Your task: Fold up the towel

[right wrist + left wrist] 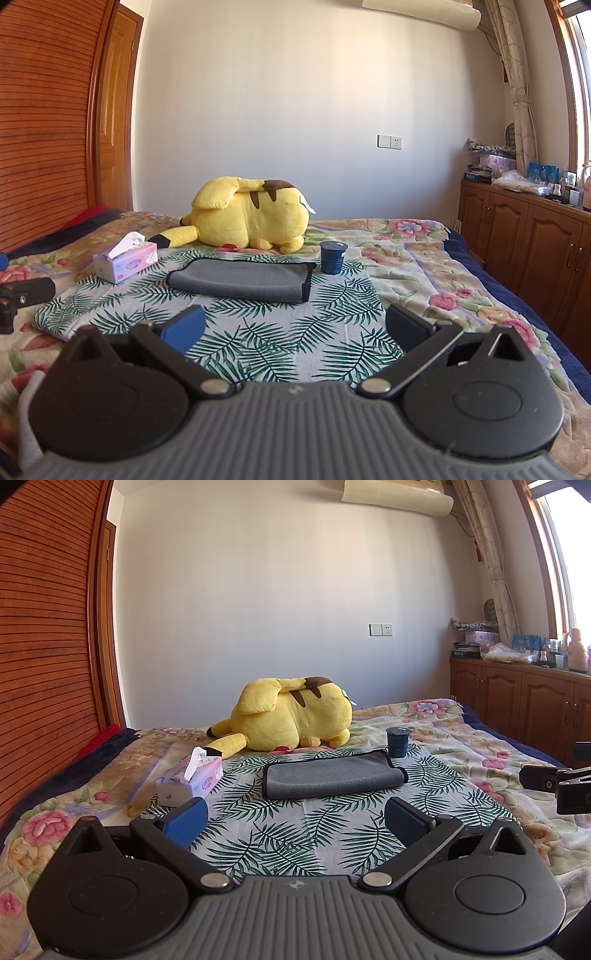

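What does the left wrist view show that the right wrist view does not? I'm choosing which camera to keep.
Only the left wrist view shows the right claw's side at its right edge. Only the right wrist view shows the left claw's side at its left edge, and the wooden door. Both show the grey towel folded on the palm-leaf cloth, the tissue box, the dark cup and the yellow plush toy. Each view's own claw is open.

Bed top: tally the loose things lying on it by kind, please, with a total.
Towel: 1
Tissue box: 1
Cup: 1
Plush toy: 1
Leaf-print cloth: 1
Total: 5
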A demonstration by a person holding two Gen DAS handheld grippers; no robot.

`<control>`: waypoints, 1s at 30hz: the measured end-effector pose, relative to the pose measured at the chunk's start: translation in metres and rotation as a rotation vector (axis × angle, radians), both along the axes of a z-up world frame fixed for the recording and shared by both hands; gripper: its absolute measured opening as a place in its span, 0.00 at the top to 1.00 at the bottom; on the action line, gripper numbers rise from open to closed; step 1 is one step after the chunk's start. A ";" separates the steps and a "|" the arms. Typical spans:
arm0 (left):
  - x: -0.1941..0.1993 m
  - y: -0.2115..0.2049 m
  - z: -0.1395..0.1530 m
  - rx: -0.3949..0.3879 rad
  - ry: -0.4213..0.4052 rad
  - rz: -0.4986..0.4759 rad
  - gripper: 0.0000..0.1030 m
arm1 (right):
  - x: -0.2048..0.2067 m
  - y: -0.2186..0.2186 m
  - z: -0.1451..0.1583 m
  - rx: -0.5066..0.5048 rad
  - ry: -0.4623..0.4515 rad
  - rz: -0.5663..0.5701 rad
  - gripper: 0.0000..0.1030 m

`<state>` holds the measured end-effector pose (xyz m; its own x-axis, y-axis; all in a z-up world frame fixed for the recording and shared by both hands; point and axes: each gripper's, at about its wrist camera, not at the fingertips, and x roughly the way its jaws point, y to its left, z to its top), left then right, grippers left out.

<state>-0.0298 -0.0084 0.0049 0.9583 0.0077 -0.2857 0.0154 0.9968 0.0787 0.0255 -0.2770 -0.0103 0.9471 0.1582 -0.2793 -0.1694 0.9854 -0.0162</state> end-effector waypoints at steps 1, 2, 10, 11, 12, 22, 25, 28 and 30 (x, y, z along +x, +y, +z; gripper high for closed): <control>0.000 0.000 0.000 0.000 0.000 0.000 0.16 | 0.000 0.000 0.000 0.001 0.000 0.000 0.00; 0.000 0.000 0.000 0.001 -0.001 0.000 0.16 | 0.000 0.000 0.000 0.001 0.000 0.000 0.00; 0.000 0.001 0.000 0.001 0.000 0.000 0.16 | 0.000 0.000 0.000 0.000 0.000 0.000 0.00; 0.000 0.001 0.001 0.001 0.001 0.000 0.16 | 0.000 0.000 0.000 0.000 0.000 0.000 0.00; 0.000 0.001 0.001 0.002 0.000 0.001 0.16 | 0.000 0.000 0.000 0.000 0.000 0.000 0.00; 0.000 0.001 0.000 0.001 0.000 0.001 0.16 | 0.000 0.001 0.000 0.000 0.000 0.000 0.00; 0.000 0.001 0.001 0.002 -0.003 0.001 0.16 | 0.000 0.001 0.000 -0.001 0.000 0.000 0.00; 0.000 0.002 0.001 0.003 -0.004 0.001 0.16 | 0.000 0.001 0.000 -0.001 0.000 0.000 0.00; 0.000 0.002 0.001 0.002 -0.004 0.000 0.16 | 0.000 0.001 0.000 -0.001 0.000 0.000 0.00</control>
<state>-0.0298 -0.0063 0.0061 0.9595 0.0084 -0.2816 0.0151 0.9966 0.0812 0.0251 -0.2762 -0.0100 0.9472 0.1577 -0.2792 -0.1692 0.9854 -0.0172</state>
